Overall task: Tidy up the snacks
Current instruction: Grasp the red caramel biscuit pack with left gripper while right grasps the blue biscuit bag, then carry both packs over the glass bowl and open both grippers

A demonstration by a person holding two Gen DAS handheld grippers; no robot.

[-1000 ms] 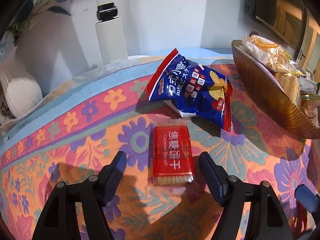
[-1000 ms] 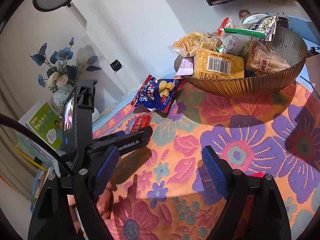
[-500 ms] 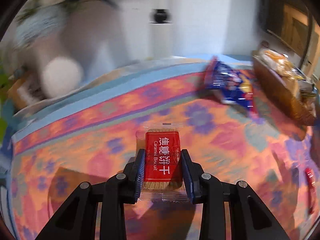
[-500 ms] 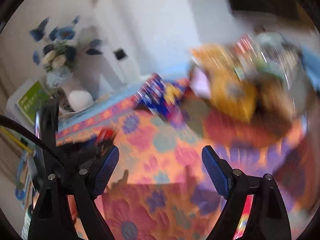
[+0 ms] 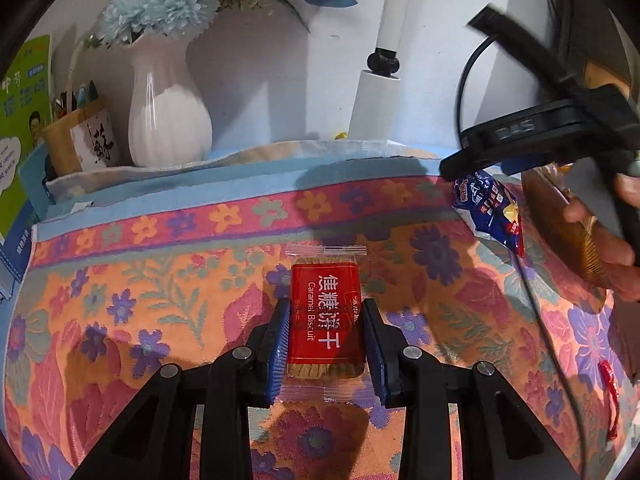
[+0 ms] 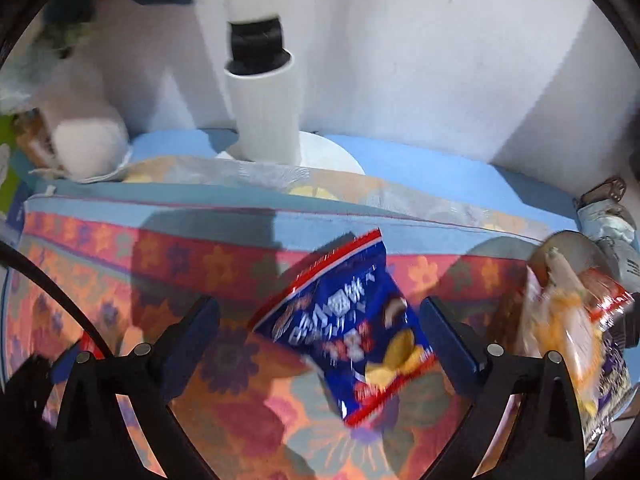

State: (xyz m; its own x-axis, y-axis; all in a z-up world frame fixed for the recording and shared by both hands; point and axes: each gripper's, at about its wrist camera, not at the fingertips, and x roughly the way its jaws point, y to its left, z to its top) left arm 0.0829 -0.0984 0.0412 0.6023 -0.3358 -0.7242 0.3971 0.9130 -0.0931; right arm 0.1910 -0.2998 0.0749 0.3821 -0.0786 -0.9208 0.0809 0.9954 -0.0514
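My left gripper (image 5: 326, 334) is shut on a red caramel biscuit packet (image 5: 326, 320) and holds it over the floral tablecloth. A blue snack bag (image 6: 352, 340) lies on the cloth between my right gripper's open fingers; the right gripper (image 6: 320, 344) is empty and just above it. The same bag (image 5: 490, 210) shows at the right in the left wrist view, under the right gripper's body. The brown snack bowl (image 5: 560, 216) stands at the right edge there, and its snacks (image 6: 568, 320) show blurred at the right in the right wrist view.
A white vase (image 5: 168, 108) with blue flowers, a pen cup (image 5: 80, 140) and books stand at the back left. A white lamp post (image 6: 264, 108) on a round base stands behind the cloth. A small red wrapper (image 5: 610, 392) lies at the right on the cloth.
My left gripper closed on the biscuit packet and drew it back away from the blue bag. My right gripper swung left and down over the blue bag, still open.
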